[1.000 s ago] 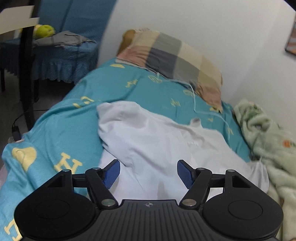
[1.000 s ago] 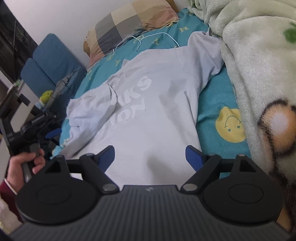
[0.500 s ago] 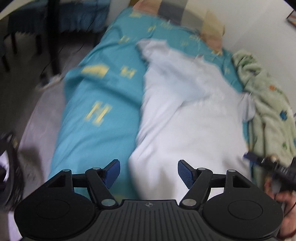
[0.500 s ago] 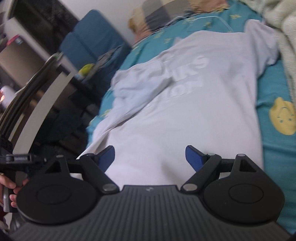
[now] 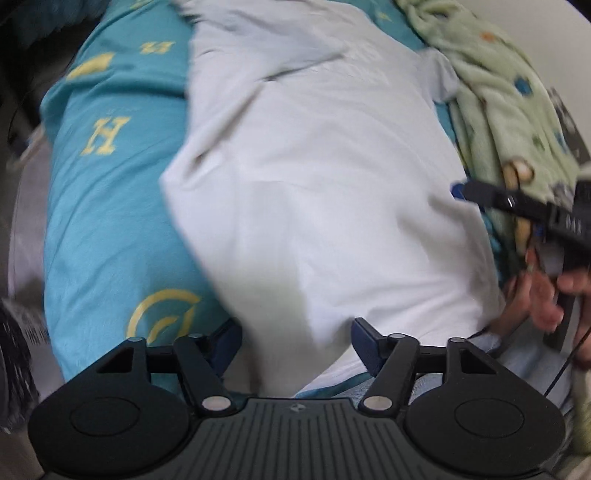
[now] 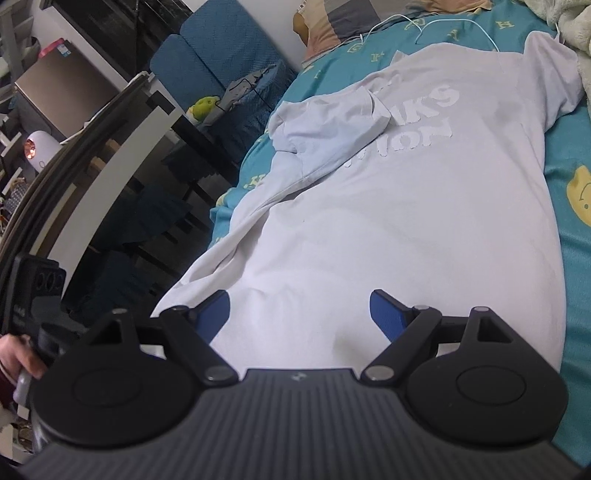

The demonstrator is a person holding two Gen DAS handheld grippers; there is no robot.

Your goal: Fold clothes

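A white T-shirt (image 6: 424, 221) is spread lengthwise on the teal bedsheet (image 6: 569, 258), printed side up, with white raised lettering across the chest. One sleeve is folded in over the print; the hem is laid toward the bed's foot edge.

Black gripper (image 6: 299, 314), blue pads (image 6: 386, 314)

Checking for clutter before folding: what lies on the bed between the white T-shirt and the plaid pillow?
In the right wrist view, a thin white cable lies on the teal bedsheet between white T-shirt and plaid pillow.
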